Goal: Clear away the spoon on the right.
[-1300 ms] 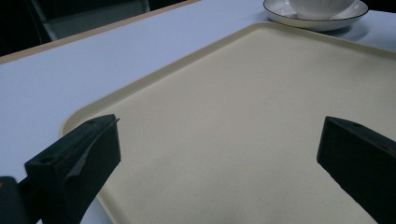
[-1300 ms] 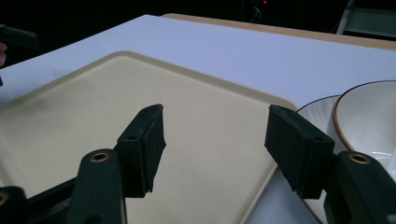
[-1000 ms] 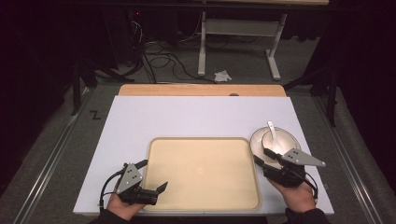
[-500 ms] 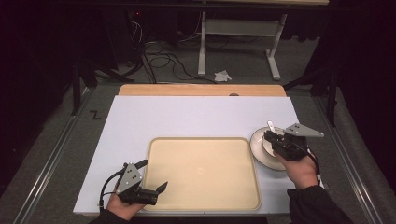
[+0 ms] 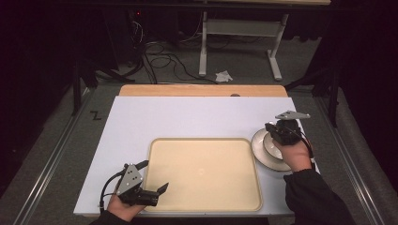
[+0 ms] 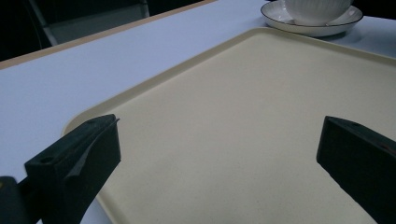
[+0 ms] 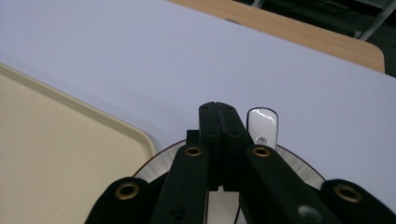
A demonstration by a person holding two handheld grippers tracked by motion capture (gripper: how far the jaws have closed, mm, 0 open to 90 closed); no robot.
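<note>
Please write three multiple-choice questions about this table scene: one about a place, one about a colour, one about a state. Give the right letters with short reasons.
1. Where is the plate relative to the tray?
A. on the tray
B. on the table at the tray's right side
C. on the floor

2. What colour is the tray?
A. pale yellow-beige
B. red
C. black

3. How do the jaws of the left gripper stand?
A. shut on a spoon
B. shut on the tray's rim
C. open, holding nothing

Answers:
1 B: in the high view the plate rests on the white table surface beside the tray's right edge.
2 A: every view shows a cream tray.
3 C: the left gripper view shows both jaws far apart over bare tray.
</note>
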